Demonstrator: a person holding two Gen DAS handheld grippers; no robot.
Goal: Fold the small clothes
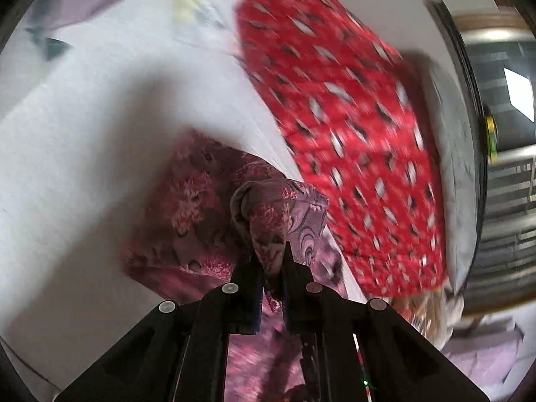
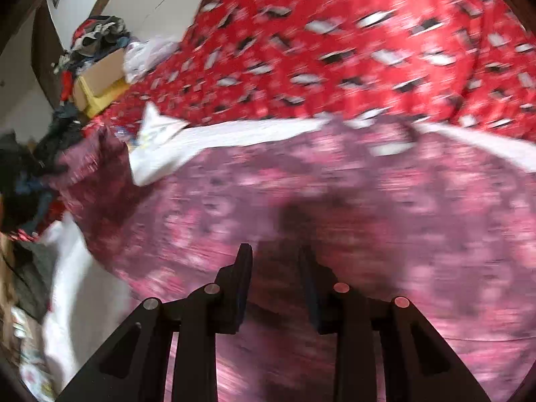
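Note:
A pink and maroon floral garment (image 1: 201, 207) lies on a white sheet (image 1: 83, 167). My left gripper (image 1: 270, 254) is shut on a bunched fold of this garment (image 1: 284, 207) and holds it lifted. In the right wrist view the same floral garment (image 2: 335, 201) fills the lower frame, blurred by motion. My right gripper (image 2: 276, 254) hangs just above it with its jaws apart and nothing between them.
A red blanket with black and white marks (image 1: 351, 117) covers the bed beyond the garment, also in the right wrist view (image 2: 335, 50). A cardboard box (image 2: 100, 80) under a heap of dark clothes (image 2: 97, 33) stands at far left. White cloth (image 2: 160, 147) lies beside the garment.

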